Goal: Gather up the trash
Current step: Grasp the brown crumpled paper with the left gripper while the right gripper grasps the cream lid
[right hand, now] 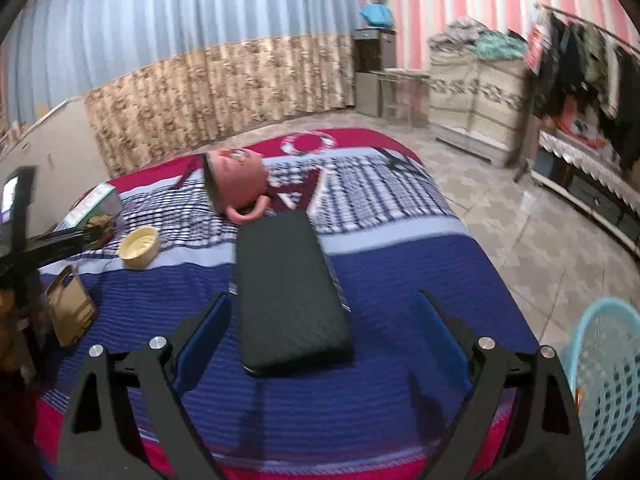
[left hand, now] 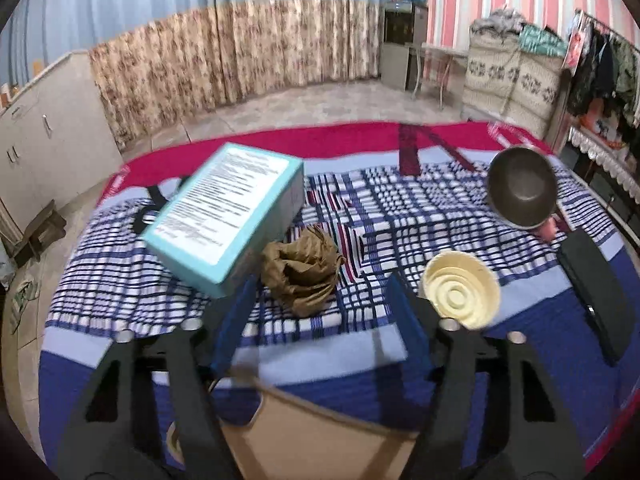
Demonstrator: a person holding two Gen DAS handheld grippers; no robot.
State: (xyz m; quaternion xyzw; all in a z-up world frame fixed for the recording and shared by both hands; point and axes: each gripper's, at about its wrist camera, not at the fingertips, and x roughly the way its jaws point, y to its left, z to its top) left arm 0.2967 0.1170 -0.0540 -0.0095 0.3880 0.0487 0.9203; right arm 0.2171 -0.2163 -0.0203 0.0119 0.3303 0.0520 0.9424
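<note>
A crumpled brown paper ball (left hand: pixel 302 270) lies on the checked bedcover, just beyond my open left gripper (left hand: pixel 320 300). A cream paper bowl (left hand: pixel 462 294) lies on its side by the right finger. A flat brown paper bag (left hand: pixel 312 436) lies under the left gripper; it also shows in the right wrist view (right hand: pixel 70 306). A teal box (left hand: pixel 228 210) lies at the left. My right gripper (right hand: pixel 322 320) is open, with the near end of a black padded case (right hand: pixel 288 288) between its fingers. The paper ball (right hand: pixel 100 226) and bowl (right hand: pixel 140 246) show at the left.
A pink pot (right hand: pixel 236 184) lies tipped at the back of the bed; its dark inside shows in the left wrist view (left hand: pixel 522 186). A light blue mesh basket (right hand: pixel 604 384) stands on the floor at the right. Cabinets, curtains and a clothes rack ring the room.
</note>
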